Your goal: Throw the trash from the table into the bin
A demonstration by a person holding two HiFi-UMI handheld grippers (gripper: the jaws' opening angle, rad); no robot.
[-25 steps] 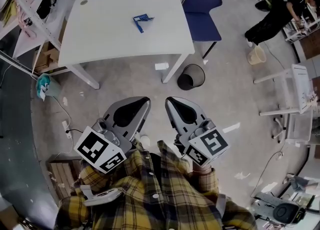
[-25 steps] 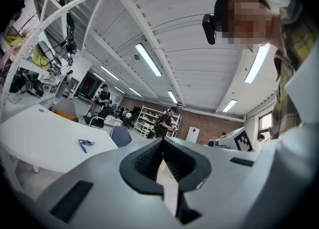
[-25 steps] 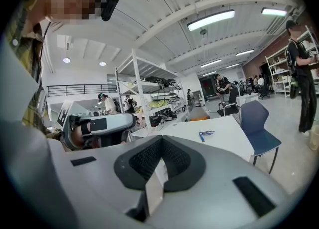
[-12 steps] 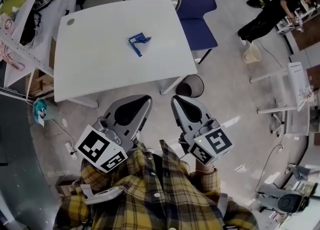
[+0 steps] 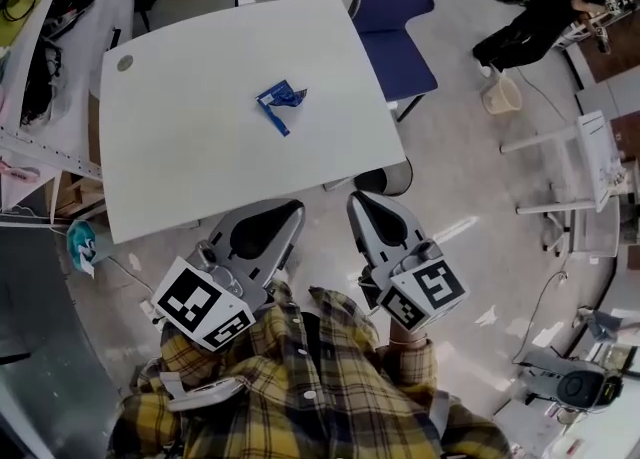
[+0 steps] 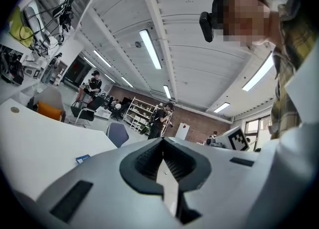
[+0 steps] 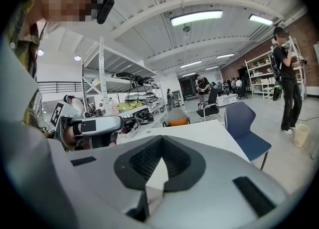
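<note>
— Trash (image 5: pixel 281 105) first: where is it?

— A crumpled blue wrapper, lying alone near the middle of the white table (image 5: pixel 190 157), well apart from both grippers. The left gripper view catches it only as a small blue scrap (image 6: pixel 82 158) on the tabletop, off to the left of the jaws.

— And the right gripper view?

— It shows the table's far end (image 7: pixel 199 132) and the blue chair (image 7: pixel 245 129) beside it, but I cannot make out the wrapper there.

— The bin?

— Only the head view has it: a black bin (image 5: pixel 388 178) on the floor at the table's near corner, partly covered by the tabletop, just beyond the right gripper (image 5: pixel 358 201).

— What are the grippers doing?

— The left gripper (image 5: pixel 288 211) and the right one are held side by side in front of the person's plaid shirt (image 5: pixel 300 387), pointing toward the table. Each gripper's own view shows its jaws pressed together with nothing between them.

— Anything else one view adds?

— The right gripper view takes in the left gripper (image 7: pixel 94 125) from the side, and a person in black (image 7: pixel 285 73) standing past the chair.
</note>
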